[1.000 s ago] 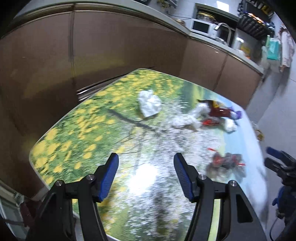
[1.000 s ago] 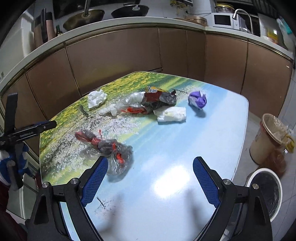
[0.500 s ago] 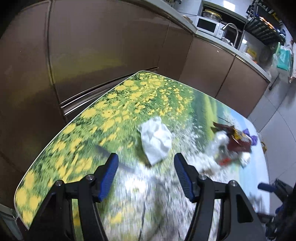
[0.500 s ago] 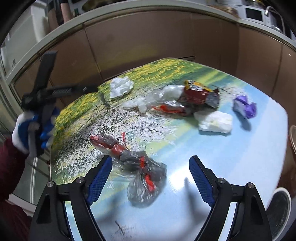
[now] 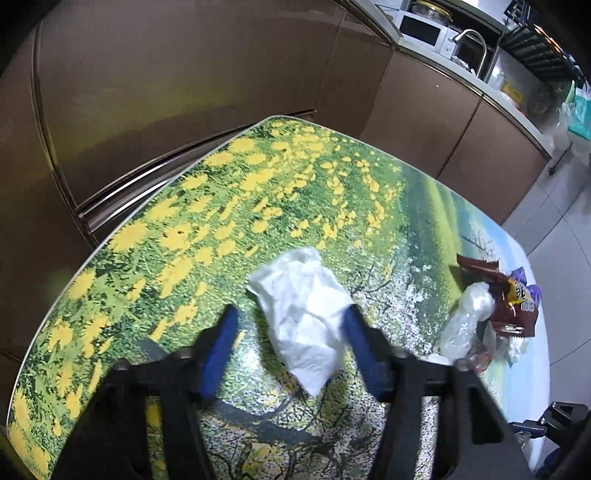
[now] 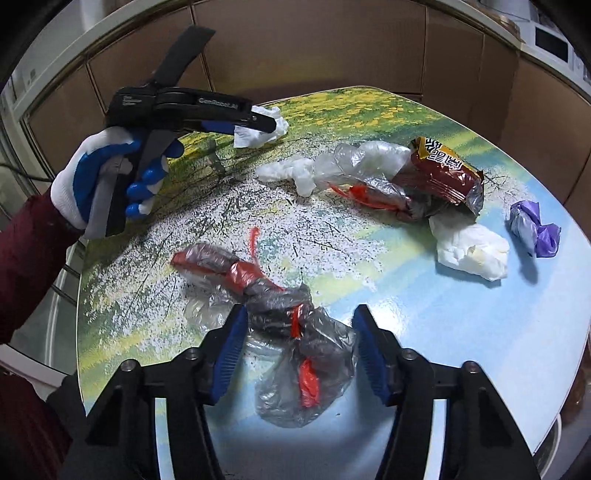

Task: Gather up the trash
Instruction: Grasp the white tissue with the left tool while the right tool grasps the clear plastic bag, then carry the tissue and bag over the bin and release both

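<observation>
- Right gripper [image 6: 297,334] sits spread wide at the near edge of the table [image 6: 480,332], its blue pads either side of a clear plastic bag with red scraps [image 6: 295,332], not pinching it
- Left gripper [image 5: 290,325] is also spread, straddling a crumpled white tissue [image 5: 306,317] near the table's left edge; whether the pads touch the paper I cannot tell
- Mid-table lies a heap: clear film [image 6: 354,162], a brown snack wrapper [image 6: 443,173] and a white wad [image 6: 469,251] just beside it
- A purple wrapper [image 6: 532,229] lies apart, toward the right edge
- Brown cabinets [image 5: 184,92] stand behind the table's far edge, a microwave [image 5: 424,29] on the counter above them
</observation>
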`<action>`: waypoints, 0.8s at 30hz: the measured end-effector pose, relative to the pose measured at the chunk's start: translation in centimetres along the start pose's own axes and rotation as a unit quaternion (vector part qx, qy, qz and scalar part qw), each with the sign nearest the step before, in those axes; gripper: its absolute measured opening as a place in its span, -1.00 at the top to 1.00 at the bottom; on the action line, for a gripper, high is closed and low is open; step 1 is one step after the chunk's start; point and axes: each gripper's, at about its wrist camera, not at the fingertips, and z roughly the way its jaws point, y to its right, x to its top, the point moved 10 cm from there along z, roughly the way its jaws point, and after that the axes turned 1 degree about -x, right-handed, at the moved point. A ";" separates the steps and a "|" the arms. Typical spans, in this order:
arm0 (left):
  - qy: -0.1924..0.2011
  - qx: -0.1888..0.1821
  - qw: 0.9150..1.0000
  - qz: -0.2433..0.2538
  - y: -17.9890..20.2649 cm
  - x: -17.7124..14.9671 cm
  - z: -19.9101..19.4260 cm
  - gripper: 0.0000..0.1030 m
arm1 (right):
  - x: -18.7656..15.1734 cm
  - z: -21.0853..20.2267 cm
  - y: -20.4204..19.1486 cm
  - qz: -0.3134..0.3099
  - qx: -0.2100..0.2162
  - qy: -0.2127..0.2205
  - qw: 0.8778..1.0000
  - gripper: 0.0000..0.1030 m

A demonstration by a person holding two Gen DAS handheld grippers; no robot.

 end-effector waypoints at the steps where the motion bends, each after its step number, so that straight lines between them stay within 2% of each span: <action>1: 0.002 0.001 1.000 0.002 0.0 0.0 0.0 0.38 | -0.1 -0.1 0.1 0.000 -0.003 0.000 1.000 0.24; 3: 0.001 -0.005 1.000 0.001 0.2 -0.2 0.0 0.61 | -0.4 -0.4 0.1 0.001 -0.004 -0.001 1.000 0.69; 6: 0.008 -0.008 1.000 0.001 0.3 -0.6 -0.7 0.78 | -0.7 -0.8 0.2 0.007 -0.006 0.004 1.000 0.71; 8: 0.015 -0.009 1.000 0.002 0.5 -0.8 -1.5 0.81 | -0.8 -1.6 0.1 0.014 -0.007 0.011 1.000 0.72; 16: 0.068 0.007 0.996 0.057 3.0 -2.9 -8.1 0.82 | -1.3 -4.2 0.9 0.061 -0.016 0.038 0.997 0.72; 24: 0.095 0.007 0.990 0.105 7.2 -6.4 -12.7 0.82 | -1.7 -6.8 2.1 0.106 -0.039 0.064 0.992 0.72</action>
